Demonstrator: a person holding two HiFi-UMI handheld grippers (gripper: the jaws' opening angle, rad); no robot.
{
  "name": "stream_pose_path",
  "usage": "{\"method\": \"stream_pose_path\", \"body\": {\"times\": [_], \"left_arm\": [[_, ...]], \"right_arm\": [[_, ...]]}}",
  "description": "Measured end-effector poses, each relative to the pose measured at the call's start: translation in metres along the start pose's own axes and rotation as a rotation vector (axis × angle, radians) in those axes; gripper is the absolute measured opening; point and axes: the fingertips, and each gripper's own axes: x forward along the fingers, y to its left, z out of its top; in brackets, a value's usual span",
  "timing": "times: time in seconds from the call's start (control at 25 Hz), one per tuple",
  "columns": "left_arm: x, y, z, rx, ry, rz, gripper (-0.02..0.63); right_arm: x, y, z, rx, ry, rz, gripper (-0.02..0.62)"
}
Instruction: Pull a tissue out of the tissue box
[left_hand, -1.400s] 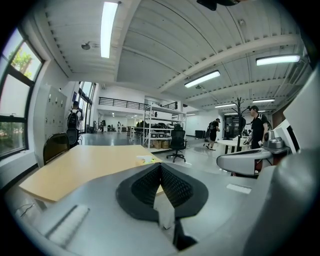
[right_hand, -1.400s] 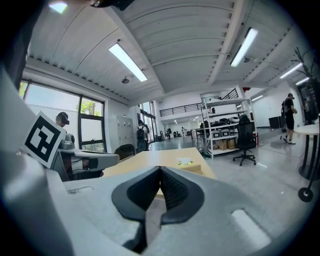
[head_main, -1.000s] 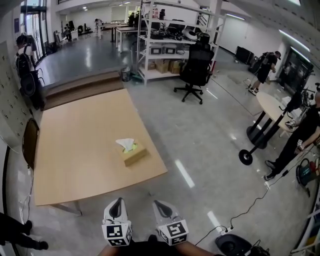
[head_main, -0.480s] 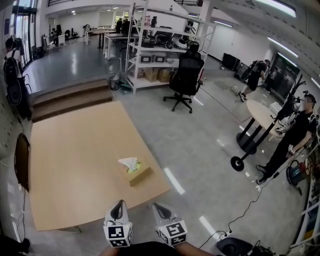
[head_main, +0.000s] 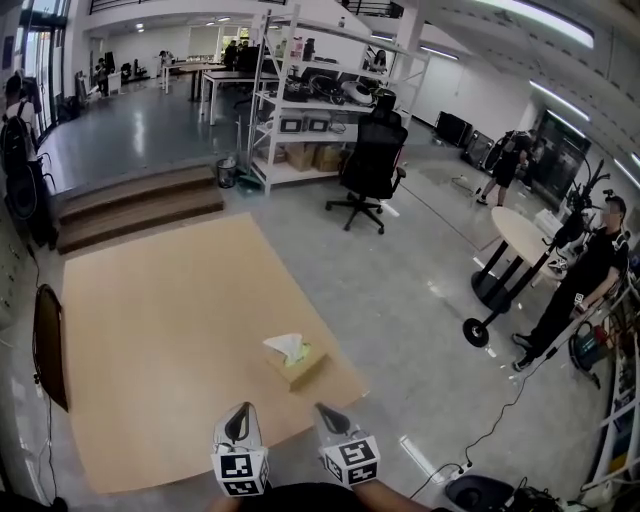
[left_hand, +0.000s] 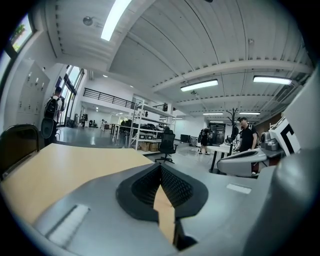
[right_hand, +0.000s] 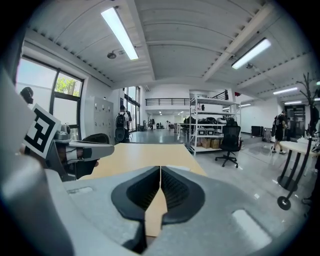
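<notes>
A tan tissue box (head_main: 297, 367) with a white tissue (head_main: 285, 347) sticking up from its top sits near the right front corner of the wooden table (head_main: 150, 330) in the head view. My left gripper (head_main: 238, 416) and right gripper (head_main: 327, 412) are side by side at the bottom of that view, short of the table's near edge and below the box. Both are shut, jaws pressed together with nothing between them. In the left gripper view my left gripper (left_hand: 161, 166) points over the table (left_hand: 65, 162); my right gripper (right_hand: 160, 168) does likewise in the right gripper view. The box is hidden in both gripper views.
A dark chair (head_main: 48, 345) stands at the table's left side. Beyond the table are steps (head_main: 140, 205), a black office chair (head_main: 370, 165) and metal shelving (head_main: 310, 100). A round table (head_main: 525, 240) and two people (head_main: 585, 280) stand at the right. Cables (head_main: 500, 420) lie on the floor.
The table and tissue box have drawn nearer to both grippers in the head view, and the box now sits just above them. Both grippers stayed shut.
</notes>
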Motion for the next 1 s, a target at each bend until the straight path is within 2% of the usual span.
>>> {"method": "stream_pose_path", "body": {"times": [0.4, 0.56, 0.68, 0.88, 1.0], "left_arm": [[0.017, 0.033, -0.019, -0.029, 0.058, 0.001, 0.018], [0.031, 0.044, -0.012, -0.018, 0.05, 0.019, 0.02], [0.045, 0.052, -0.006, -0.006, 0.058, 0.049, 0.046], [0.069, 0.062, -0.019, -0.009, 0.093, 0.09, 0.048], [0.079, 0.062, -0.024, -0.027, 0.142, 0.106, 0.046]], "right_arm": [[0.039, 0.014, -0.007, -0.027, 0.076, 0.014, 0.043], [0.062, 0.007, -0.005, -0.038, 0.081, 0.018, 0.057], [0.083, -0.003, -0.003, -0.052, 0.094, 0.033, 0.065], [0.121, -0.02, -0.018, -0.086, 0.169, 0.054, 0.078], [0.139, -0.023, -0.022, -0.106, 0.226, 0.082, 0.089]]}}
